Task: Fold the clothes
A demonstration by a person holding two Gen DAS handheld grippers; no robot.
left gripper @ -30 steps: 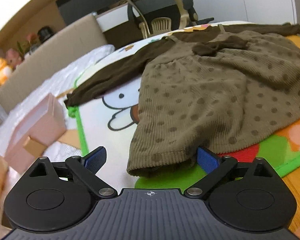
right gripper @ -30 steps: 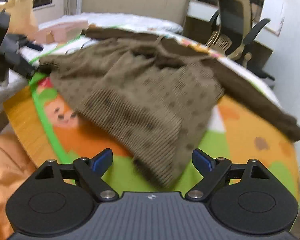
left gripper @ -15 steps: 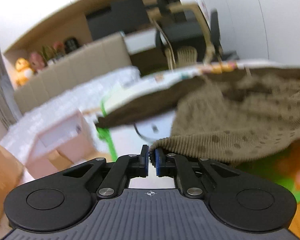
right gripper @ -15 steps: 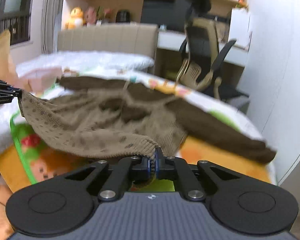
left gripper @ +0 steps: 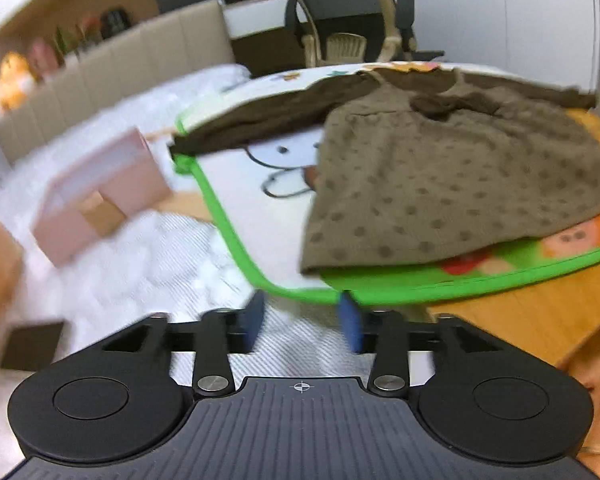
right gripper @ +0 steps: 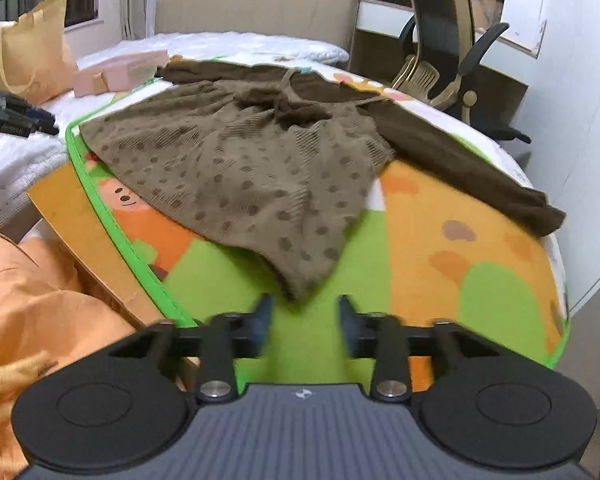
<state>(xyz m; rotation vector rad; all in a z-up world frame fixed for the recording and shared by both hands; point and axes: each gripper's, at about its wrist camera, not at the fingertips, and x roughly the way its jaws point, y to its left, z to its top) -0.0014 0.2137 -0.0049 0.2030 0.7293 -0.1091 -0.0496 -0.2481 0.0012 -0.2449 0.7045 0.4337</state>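
Note:
A brown dotted corduroy dress [right gripper: 252, 168] with dark brown sleeves [right gripper: 460, 164] lies flat on a colourful cartoon play mat [right gripper: 440, 264]. My right gripper [right gripper: 303, 322] is open just short of the dress's near hem corner, holding nothing. My left gripper [left gripper: 302, 318] is open too, below the mat's green edge and a little short of the dress [left gripper: 452, 184]. That left gripper [right gripper: 40, 118] also shows at the far left of the right wrist view, off the mat. Both views are slightly blurred.
A pink box [left gripper: 100, 196] sits on the white bedding [left gripper: 148, 264] left of the mat. Orange fabric [right gripper: 32, 312] lies at lower left. A wooden board [left gripper: 532, 312] sticks out under the mat. A tan bag [right gripper: 32, 60] and desk chairs [right gripper: 440, 60] stand behind.
Half a second ago both grippers were shut on the dress's hem corners and held them up. Now both have opened and pulled back, and the dress lies spread flat on the mat.

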